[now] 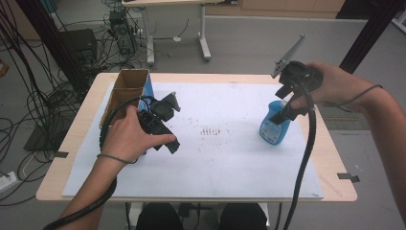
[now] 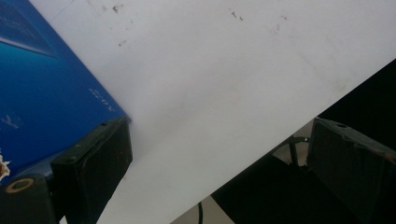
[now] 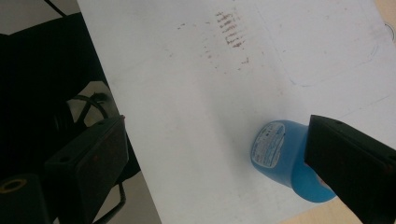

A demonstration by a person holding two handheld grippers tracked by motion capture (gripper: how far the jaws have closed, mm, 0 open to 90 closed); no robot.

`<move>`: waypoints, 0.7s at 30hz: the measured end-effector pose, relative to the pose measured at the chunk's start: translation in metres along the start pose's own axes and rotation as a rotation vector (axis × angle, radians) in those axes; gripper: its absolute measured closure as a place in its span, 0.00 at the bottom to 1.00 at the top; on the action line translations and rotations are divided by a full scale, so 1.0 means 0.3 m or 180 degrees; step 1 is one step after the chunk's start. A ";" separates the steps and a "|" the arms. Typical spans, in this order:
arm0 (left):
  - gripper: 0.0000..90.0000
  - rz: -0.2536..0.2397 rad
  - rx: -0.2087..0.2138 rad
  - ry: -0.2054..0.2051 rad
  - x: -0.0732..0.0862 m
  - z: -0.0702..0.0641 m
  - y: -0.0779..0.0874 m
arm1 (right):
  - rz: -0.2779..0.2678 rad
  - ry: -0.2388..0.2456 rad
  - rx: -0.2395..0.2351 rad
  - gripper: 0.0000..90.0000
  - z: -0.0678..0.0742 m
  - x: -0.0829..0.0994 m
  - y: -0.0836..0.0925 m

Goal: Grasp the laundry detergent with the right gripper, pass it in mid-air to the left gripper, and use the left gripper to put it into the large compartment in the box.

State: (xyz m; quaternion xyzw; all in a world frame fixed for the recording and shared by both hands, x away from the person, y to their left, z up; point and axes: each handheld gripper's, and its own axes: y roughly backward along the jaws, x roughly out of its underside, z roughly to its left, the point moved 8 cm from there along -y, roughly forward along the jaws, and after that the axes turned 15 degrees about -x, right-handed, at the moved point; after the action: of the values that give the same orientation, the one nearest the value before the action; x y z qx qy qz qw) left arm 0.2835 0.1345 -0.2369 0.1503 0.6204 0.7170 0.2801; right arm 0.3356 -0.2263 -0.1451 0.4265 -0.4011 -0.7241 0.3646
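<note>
The blue bottle (image 1: pixel 274 125) stands near the table's (image 1: pixel 335 153) right edge, long axis leaning from upright, its top hidden behind the right hand-held gripper (image 1: pixel 286 111). In the right gripper view one jaw covers part of the bottle (image 3: pixel 280 156); the jaws stand wide, nothing pressed. The left hand-held gripper (image 1: pixel 165 127), also wide and empty, hovers beside the blue carton (image 2: pixel 42 93) near the left edge; the person's hand hides the carton's lower part.

A big white sheet (image 1: pixel 215 158) covers most of the wooden table (image 1: pixel 335 143). Small brown marks (image 1: pixel 209 131) sit in the middle of the sheet. Black cables (image 1: pixel 28 96) lie tangled on the grey floor (image 1: pixel 249 43) at the left.
</note>
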 end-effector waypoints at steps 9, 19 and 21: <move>0.08 0.0001 0.0018 -0.0016 -0.003 -0.003 -0.005 | -0.0002 0.0018 0.0017 0.07 0.004 -0.007 0.006; 0.08 0.0008 0.0028 -0.0046 -0.008 -0.007 -0.006 | -0.0021 -0.0010 0.0049 0.07 0.009 0.006 0.016; 0.08 0.0006 0.0031 -0.0043 -0.008 -0.007 -0.006 | -0.0035 -0.0020 0.0058 0.07 0.010 0.011 0.020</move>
State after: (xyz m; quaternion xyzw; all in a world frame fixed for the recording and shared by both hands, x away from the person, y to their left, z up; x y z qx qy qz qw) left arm 0.2846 0.1314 -0.2387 0.1571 0.6219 0.7131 0.2828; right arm 0.3327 -0.2309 -0.1397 0.4297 -0.4065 -0.7237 0.3555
